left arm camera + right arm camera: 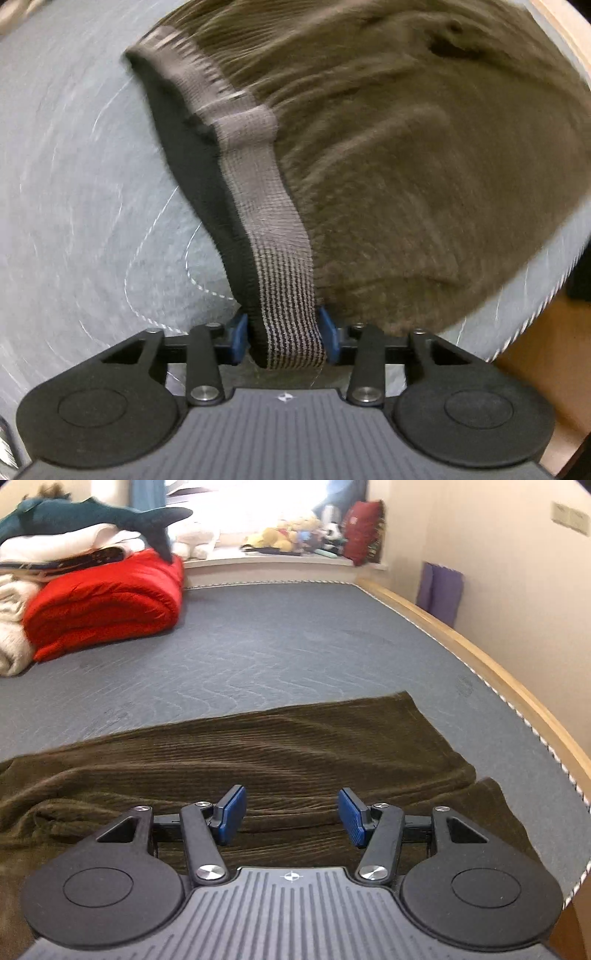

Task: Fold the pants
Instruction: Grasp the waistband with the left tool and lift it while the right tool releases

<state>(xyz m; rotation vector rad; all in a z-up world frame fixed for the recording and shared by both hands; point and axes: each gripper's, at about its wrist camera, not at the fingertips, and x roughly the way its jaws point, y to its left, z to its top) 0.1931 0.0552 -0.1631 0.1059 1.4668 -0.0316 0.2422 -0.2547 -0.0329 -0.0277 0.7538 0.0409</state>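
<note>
Pants' waistband [284,295] pinched in left tool [286,341] — legs [258,753] under right tool [291,818].

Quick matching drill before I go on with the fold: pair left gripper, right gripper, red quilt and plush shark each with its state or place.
Things:
1. left gripper
2. right gripper
3. red quilt
4. plush shark

States:
A. lying on top of the pile of bedding
B. open above the brown pants
C. rolled up on the grey mattress
D. shut on the striped waistband

Pairs: 1-D, 2-B, 3-C, 4-A
</note>
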